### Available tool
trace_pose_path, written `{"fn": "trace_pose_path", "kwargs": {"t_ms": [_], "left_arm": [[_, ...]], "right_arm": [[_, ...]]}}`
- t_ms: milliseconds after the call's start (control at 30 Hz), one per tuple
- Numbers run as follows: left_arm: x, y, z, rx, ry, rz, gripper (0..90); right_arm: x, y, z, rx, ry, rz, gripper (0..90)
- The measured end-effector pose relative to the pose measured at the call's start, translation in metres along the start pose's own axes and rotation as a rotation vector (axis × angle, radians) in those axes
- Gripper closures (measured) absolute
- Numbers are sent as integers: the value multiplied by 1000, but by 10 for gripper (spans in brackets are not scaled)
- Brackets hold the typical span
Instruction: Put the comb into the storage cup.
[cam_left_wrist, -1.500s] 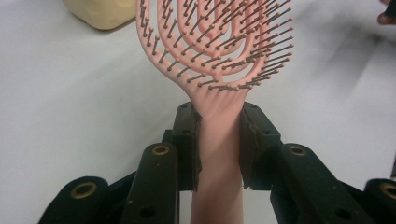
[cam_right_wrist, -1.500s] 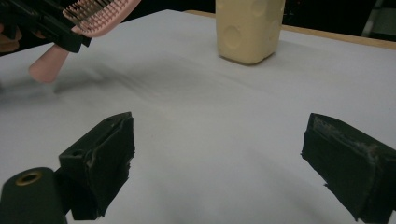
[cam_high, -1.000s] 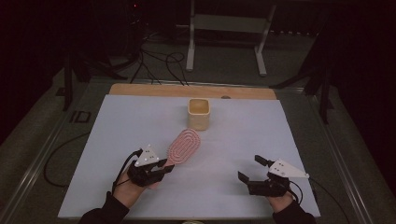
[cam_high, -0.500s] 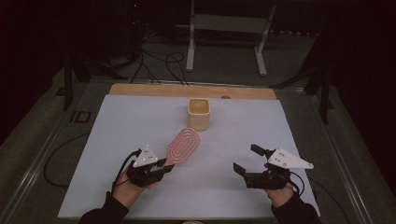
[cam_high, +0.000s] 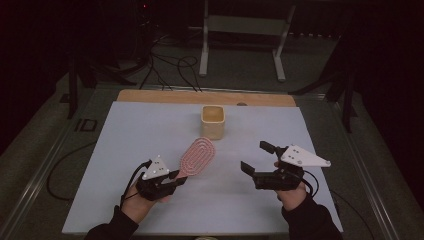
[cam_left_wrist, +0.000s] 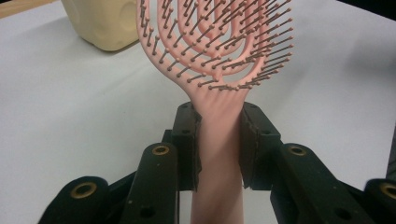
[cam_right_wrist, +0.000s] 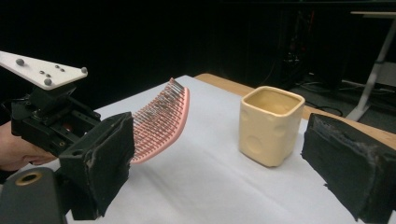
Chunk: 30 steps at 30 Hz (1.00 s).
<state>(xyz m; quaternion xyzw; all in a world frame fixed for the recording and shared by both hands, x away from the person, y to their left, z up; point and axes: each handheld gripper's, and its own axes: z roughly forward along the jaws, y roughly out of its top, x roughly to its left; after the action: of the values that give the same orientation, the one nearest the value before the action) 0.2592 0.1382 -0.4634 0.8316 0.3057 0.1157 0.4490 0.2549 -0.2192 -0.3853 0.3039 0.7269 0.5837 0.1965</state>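
A pink hairbrush (cam_high: 198, 156) with a vented head and dark-tipped bristles is held above the white table by its handle. My left gripper (cam_high: 176, 178) is shut on that handle; in the left gripper view both pads (cam_left_wrist: 188, 140) press the pink handle (cam_left_wrist: 218, 154) from either side. The brush head (cam_right_wrist: 161, 121) curves up and away from the hand. A cream square cup (cam_high: 213, 121) stands behind it, toward the table's far edge. My right gripper (cam_high: 256, 157) hovers at the right with its jaws wide apart and nothing between them; its pads (cam_right_wrist: 105, 163) frame the cup (cam_right_wrist: 269, 125).
The white tabletop (cam_high: 125, 140) ends at a wooden strip (cam_high: 165, 96) along its far edge. Beyond the table are cables on the floor (cam_high: 172, 65) and a white stand (cam_high: 240, 35). Metal rails (cam_high: 45, 170) run along the table's sides.
My right gripper has risen off the table and shifted slightly, its jaws still wide apart. The left gripper and the hairbrush have kept still.
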Motion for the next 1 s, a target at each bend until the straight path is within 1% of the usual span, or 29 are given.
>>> {"fn": "trace_pose_path", "kwargs": {"t_ms": [33,67,133,167,233,300,333,367,433,467,500,533,567,600,633,667,700,767,800,833,867,967,1000], "left_arm": [[0,0,0,-3,3,0,721],[0,0,0,-2,-4,0,722],[-1,0,0,-6,0,1,722],[-1,0,0,-10,-5,-1,722],[-1,0,0,-14,-1,0,722],[-2,0,0,-14,-3,4,722],[-2,1,0,-17,-5,5,722],[-2,1,0,-18,-7,6,722],[-3,1,-1,-22,-7,4,722],[-2,1,-1,-25,-18,2,722],[-3,1,0,-26,-12,11,722],[-3,1,0,-26,-12,11,722],[-3,1,0,-25,-15,10,722],[-4,1,-1,-31,-9,12,722],[-4,1,-1,-30,-12,14,722],[-4,1,-1,-35,-3,19,722],[-4,1,-1,-38,-9,16,722],[-5,1,-2,-45,-5,19,722],[-5,1,-2,-49,-11,14,722],[-5,1,-1,-48,-11,18,722],[-5,2,-1,-48,-4,22,722],[-6,2,-1,-50,-5,16,722],[-6,2,-1,-50,-5,16,722]], "right_arm": [[1,1,5,8,3,-1,92],[1,2,7,10,5,1,91],[2,3,10,8,12,2,92],[3,5,14,12,19,11,91],[3,5,17,11,24,13,91],[3,6,23,9,37,30,91],[3,7,26,9,44,41,91],[2,7,32,14,54,70,91],[2,6,40,14,63,108,91],[1,5,43,12,72,124,91],[1,5,47,13,77,135,91],[1,5,47,13,77,135,91],[2,4,54,17,86,151,91],[2,4,58,20,91,164,91],[3,3,61,20,97,177,91],[3,3,64,22,106,190,91],[4,3,67,26,109,197,91],[5,3,72,20,107,214,91],[6,4,75,23,112,222,91],[6,4,77,21,119,236,91],[6,4,79,27,123,251,91],[8,5,85,50,115,283,91],[8,5,85,50,115,283,91]]}}
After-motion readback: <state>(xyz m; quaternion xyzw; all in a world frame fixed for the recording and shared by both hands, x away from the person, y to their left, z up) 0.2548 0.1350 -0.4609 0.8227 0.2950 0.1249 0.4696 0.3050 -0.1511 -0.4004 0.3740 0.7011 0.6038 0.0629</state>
